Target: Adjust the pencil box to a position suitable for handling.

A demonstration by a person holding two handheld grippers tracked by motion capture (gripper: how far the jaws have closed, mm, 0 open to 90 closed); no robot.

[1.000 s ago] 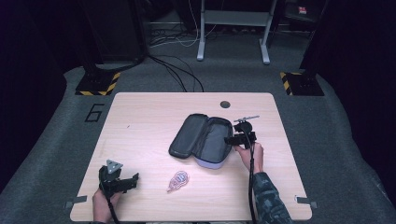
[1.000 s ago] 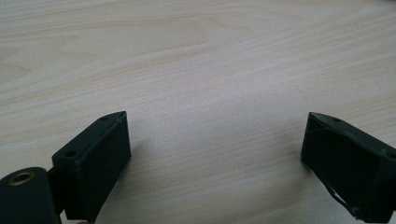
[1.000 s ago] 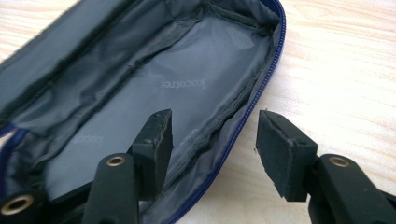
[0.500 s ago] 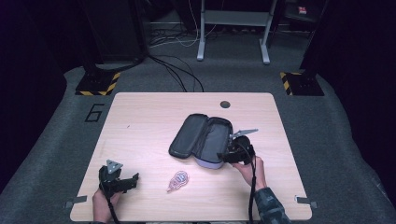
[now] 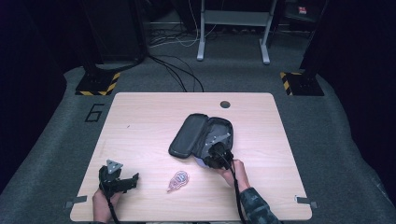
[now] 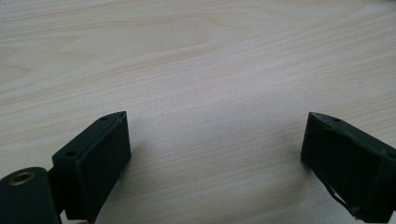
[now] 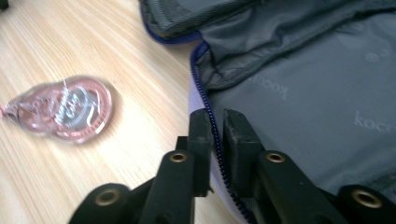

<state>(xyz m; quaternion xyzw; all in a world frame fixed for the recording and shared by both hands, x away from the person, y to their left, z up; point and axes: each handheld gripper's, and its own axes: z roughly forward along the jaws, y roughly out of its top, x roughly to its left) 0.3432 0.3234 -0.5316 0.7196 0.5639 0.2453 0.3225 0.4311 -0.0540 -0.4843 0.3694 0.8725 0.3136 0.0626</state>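
Grey case (image 5: 201, 135) lies open at mid-frame in the high view, my right claw (image 7: 215, 128) pinching its near rim.

My jaws have just closed on the zipper edge (image 7: 212, 116); I judge the next move is steadying the case for packing. My left claw (image 6: 215, 154) gapes over bare table (image 6: 196, 56). My right gripper view shows lining print and the pink packet (image 7: 63, 109) at left.

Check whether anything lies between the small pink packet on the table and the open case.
Nothing visible does. The small pink plastic packet lies on bare wood just left of the open grey fabric case, whose near zip edge the right gripper pinches.
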